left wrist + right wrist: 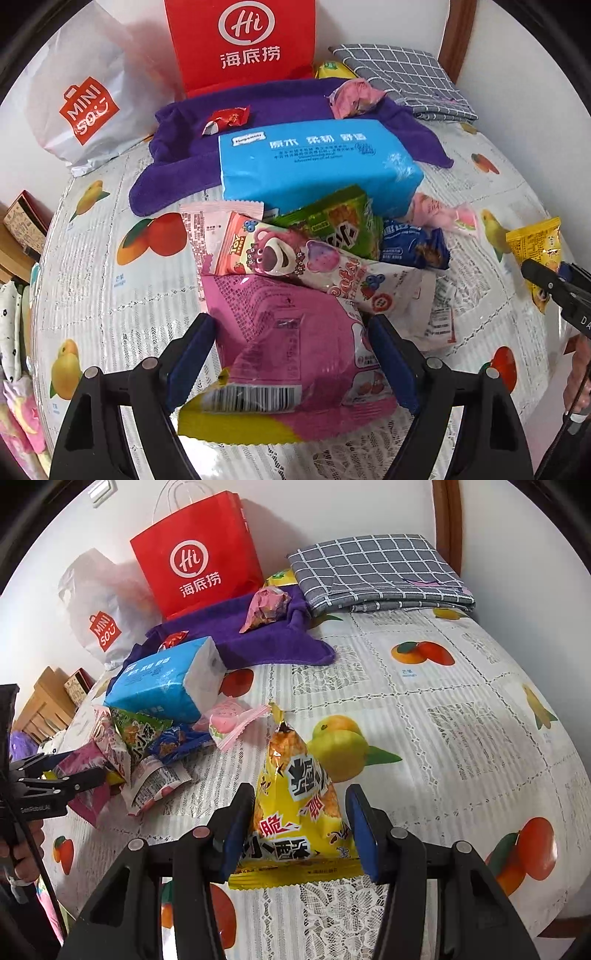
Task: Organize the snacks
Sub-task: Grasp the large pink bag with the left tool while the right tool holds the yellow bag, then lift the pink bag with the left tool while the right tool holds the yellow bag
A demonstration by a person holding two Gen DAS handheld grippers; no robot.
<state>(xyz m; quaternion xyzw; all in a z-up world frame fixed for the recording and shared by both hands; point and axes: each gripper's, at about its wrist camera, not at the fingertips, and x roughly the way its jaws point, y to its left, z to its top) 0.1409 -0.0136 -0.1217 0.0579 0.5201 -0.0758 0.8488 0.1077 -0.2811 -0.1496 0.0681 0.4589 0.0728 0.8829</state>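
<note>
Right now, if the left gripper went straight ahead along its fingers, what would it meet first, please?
The left gripper already straddles the pink bag; pushing on, it would probably meet the Lotso pack lying across that bag's far end.

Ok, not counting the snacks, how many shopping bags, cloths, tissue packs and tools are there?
Shopping bags: 2 (red bag, white bag)
Cloths: 2 (purple towel, grey checked cloth)
Tissue packs: 1 (blue tissue pack)
Tools: 2 (left tool, right tool)
Total: 7

Fruit-print tablecloth (424, 709): purple towel (258, 642), checked cloth (376, 572), snack packets (295, 258).
</note>
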